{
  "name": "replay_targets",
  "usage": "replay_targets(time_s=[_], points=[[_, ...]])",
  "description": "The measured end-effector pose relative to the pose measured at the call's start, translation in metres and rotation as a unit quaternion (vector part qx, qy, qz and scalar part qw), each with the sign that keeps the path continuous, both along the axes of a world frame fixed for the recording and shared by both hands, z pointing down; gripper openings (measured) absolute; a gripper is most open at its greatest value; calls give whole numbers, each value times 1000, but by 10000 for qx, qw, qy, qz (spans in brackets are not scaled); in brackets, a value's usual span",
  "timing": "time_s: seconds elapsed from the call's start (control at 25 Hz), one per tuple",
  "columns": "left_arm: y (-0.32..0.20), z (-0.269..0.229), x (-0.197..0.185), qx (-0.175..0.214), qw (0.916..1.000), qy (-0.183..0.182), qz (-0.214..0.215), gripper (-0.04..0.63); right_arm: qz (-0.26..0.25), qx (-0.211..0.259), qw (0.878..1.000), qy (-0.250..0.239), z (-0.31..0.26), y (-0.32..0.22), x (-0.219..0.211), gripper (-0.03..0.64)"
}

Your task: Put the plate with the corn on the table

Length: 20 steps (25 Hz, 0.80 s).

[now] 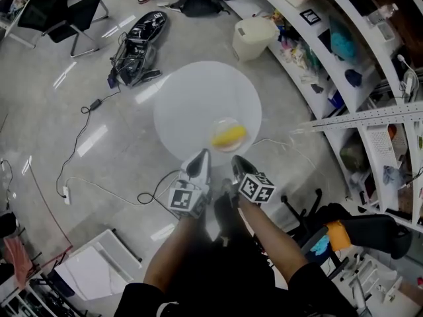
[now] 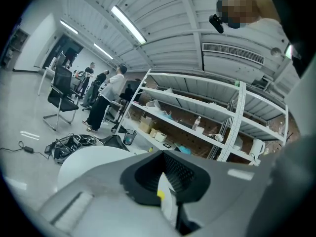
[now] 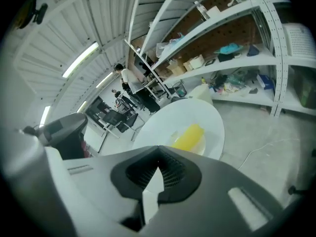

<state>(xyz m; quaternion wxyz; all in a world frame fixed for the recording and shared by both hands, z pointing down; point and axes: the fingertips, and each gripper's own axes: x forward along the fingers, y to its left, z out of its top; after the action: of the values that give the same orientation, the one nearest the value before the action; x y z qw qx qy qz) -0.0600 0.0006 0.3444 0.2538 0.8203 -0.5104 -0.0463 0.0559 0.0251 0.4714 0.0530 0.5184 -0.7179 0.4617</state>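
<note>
While the clear round plate (image 1: 225, 122) with the yellow corn cob (image 1: 229, 136) is sitting on the round white surface (image 1: 192, 98), right by its near edge, both grippers are hanging close to that edge, not touching the plate. The left gripper (image 1: 201, 158) is keeping its jaws clenched together with nothing between them, and the right gripper (image 1: 237, 162) is clenched empty too. In the right gripper view the corn is lying just beyond the jaws. Cluttered white shelves (image 1: 344, 51) are curving along the right side
</note>
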Motion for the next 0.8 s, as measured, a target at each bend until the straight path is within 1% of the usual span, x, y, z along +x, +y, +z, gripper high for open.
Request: replay_targets(time_s=[0.2,0.44,0.64,0.8], points=[[5,-16,-3,-44,9999,-114,7,3,-188,446,9979,429,-35,-9,-4,9],[10,-32,0,37,9999,-122,64,4,-214,864,9935,708,-79,-18,-1,9],[11,-46,-2,112,9998,-149,109,3,-301,1211,9869,1022,-110,-22,-4,9],[13,-53,-4,218,9991,-266,234,3,-348,1536,9800,1216,-133,-19,-10,9]])
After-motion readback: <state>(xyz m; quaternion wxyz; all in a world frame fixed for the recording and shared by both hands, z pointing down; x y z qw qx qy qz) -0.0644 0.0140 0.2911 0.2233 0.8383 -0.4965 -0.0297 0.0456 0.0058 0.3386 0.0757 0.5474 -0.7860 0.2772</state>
